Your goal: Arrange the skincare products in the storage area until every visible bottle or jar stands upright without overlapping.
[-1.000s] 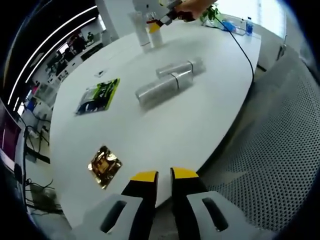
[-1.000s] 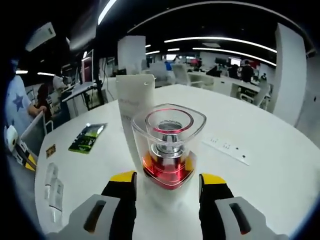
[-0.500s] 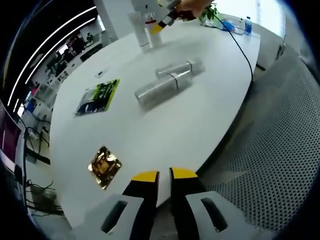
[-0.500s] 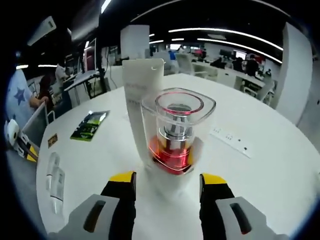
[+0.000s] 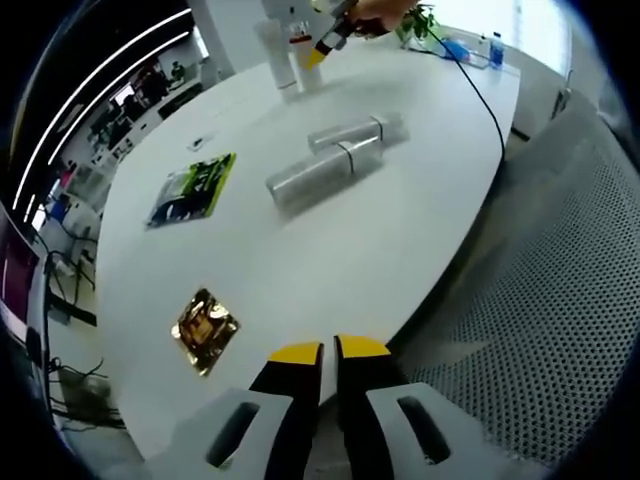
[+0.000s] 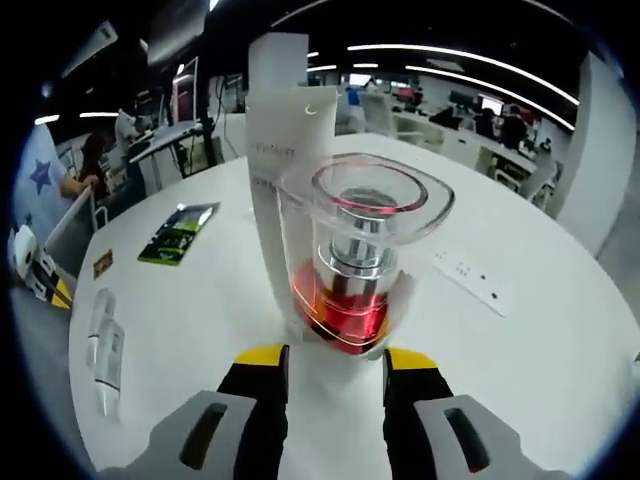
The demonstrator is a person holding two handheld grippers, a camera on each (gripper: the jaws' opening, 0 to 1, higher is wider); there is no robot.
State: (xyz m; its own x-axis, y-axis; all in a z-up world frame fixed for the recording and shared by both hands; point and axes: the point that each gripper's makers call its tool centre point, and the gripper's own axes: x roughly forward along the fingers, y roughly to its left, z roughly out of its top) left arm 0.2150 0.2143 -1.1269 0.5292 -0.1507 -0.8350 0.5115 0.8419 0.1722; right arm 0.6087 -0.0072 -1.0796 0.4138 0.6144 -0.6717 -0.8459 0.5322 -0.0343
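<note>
Right claw (image 6: 327,358): parted, before the upright red-based bottle (image 6: 353,262) and white tube (image 6: 283,170).
Left claw (image 5: 317,351): nearly closed, empty, over the tabletop (image 5: 400,230) edge.
Tabletop middle: two clear bottles (image 5: 325,168) lying flat.

You can't read a single word in either view. On the white tube (image 6: 285,190) standing behind the clear red-based bottle (image 6: 360,265) in your right gripper view there is a short line of grey print near the top, too small and blurred to make out. The green packet (image 5: 192,190) and the gold packet (image 5: 204,328) lying on the table (image 5: 420,210) in your left gripper view carry printing, but none of it is legible.
</note>
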